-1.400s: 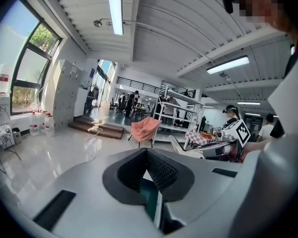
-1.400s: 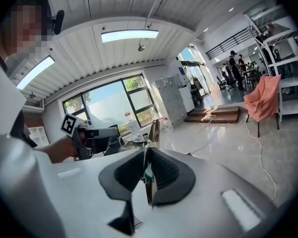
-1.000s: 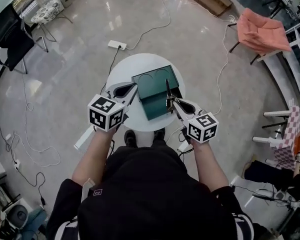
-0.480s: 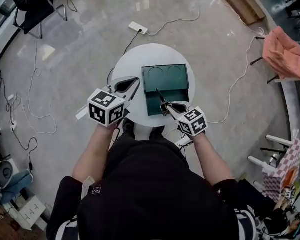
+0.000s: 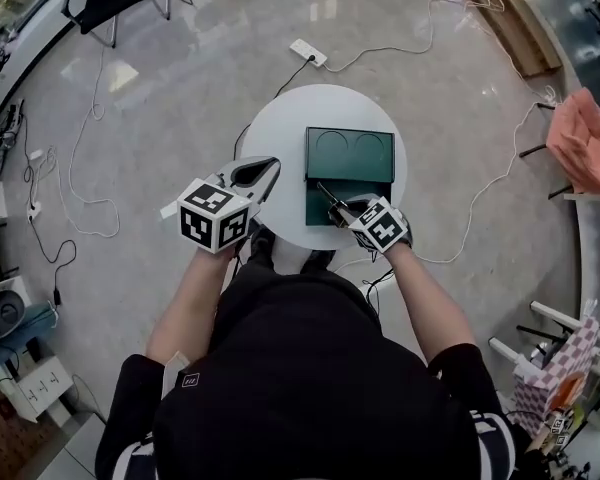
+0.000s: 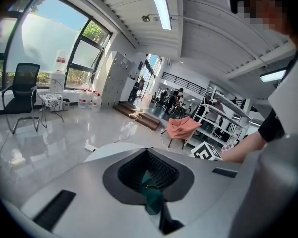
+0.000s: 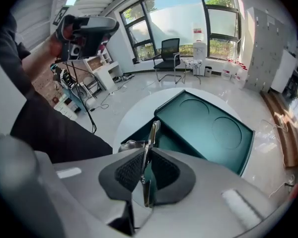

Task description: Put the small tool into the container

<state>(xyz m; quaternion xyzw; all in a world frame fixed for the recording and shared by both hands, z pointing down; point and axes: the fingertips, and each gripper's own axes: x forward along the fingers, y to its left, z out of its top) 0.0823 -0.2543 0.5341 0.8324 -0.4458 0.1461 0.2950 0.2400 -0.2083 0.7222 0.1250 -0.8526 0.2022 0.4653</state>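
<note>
Right gripper (image 7: 147, 155) clamps small tool (image 7: 153, 129) over container (image 7: 208, 128); lower tip inside before you release. Left gripper (image 6: 148, 151) closed, empty.

Round white table (image 5: 275, 133) on glossy grey floor (image 5: 160, 118), white power strip (image 5: 307, 52) lying near table, black office chair (image 7: 170, 51) by windows (image 7: 188, 16), salmon-pink chair (image 5: 592, 148) well apart.

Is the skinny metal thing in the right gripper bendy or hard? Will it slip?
Probably hard: the small tool stands straight out of the right gripper without drooping. It looks thin, so it is likely light. Its shiny, smooth metal could slip or twist, since the jaws pinch only a narrow strip of it.
</note>
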